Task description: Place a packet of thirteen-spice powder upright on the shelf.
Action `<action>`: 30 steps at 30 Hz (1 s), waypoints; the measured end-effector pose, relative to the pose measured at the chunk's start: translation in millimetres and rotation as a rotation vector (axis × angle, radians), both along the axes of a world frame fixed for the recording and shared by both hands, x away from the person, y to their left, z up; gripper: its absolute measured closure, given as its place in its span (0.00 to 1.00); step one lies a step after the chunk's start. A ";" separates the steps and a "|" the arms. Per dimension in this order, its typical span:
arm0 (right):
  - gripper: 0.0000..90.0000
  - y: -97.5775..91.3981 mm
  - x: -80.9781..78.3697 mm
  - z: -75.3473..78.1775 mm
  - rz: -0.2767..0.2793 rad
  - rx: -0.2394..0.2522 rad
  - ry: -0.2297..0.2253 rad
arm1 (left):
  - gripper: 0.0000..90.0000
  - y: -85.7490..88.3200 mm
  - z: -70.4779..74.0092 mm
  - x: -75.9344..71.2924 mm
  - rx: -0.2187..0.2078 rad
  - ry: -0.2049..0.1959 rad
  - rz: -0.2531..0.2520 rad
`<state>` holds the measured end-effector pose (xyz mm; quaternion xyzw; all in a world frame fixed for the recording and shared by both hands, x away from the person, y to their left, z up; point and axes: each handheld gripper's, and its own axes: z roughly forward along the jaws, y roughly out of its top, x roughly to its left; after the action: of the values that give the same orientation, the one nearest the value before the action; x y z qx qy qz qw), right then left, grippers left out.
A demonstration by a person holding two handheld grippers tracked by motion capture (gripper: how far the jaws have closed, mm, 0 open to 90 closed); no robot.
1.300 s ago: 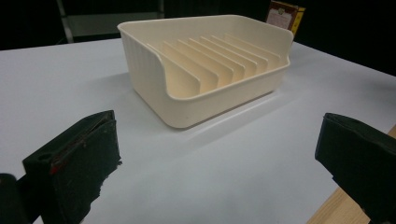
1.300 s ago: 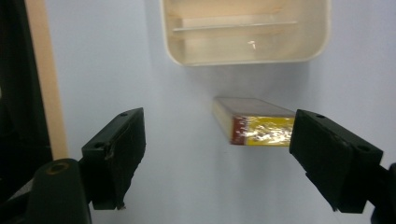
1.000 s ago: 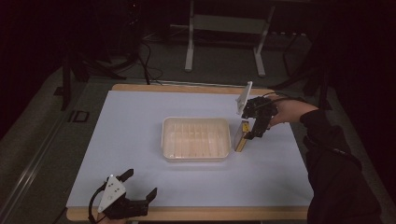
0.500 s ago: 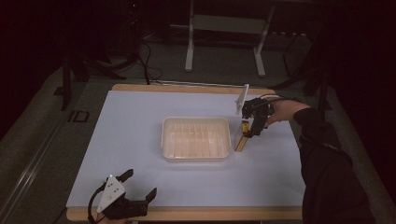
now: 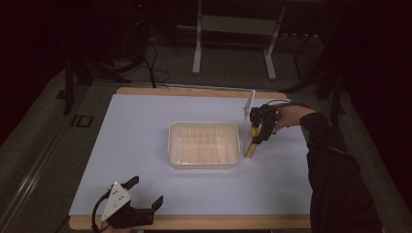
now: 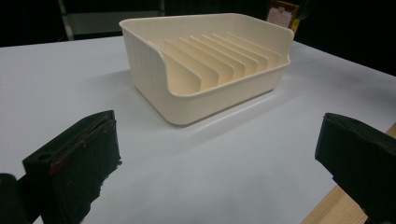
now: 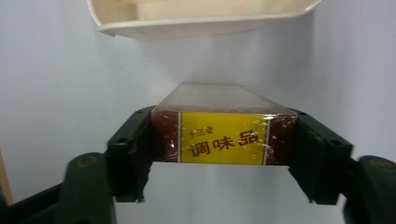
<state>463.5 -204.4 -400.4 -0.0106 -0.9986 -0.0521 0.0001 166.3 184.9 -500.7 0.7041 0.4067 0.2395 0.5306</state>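
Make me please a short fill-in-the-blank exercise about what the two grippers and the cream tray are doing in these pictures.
1. The right gripper is shut on a box with a ____ label.
2. The left gripper rests with its jaws ____.
3. The cream tray with dividers holds ____.
4. The box is at the tray's ____ side in the high view.

Missing words: yellow; open; nothing; right

The left gripper point(image 5: 145, 196) sits at 7 o'clock, fingers point(image 6: 74, 163) spread wide. The right gripper point(image 5: 258, 132), at 2 o'clock, has its fingers point(image 7: 133, 147) clamped shut, arm outstretched.
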 end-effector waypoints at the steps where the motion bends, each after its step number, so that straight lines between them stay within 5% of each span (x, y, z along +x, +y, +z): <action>1: 0.35 0.1 -0.3 0.4 0.003 0.005 0.003 | 0.00 -0.3 0.0 -0.1 -0.004 -0.001 0.000; 10: 0.35 -5.0 -5.7 10.0 0.023 -0.005 -0.006 | 0.00 -0.3 -0.3 -0.1 0.006 0.003 -0.002; 30: 0.35 -7.7 -30.9 58.8 0.071 0.027 -0.002 | 0.00 -1.5 0.0 0.7 0.005 0.002 -0.008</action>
<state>432.6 -212.2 -341.6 0.0248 -0.9975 -0.0657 0.0008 167.0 183.4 -500.7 0.7074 0.4039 0.2375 0.5292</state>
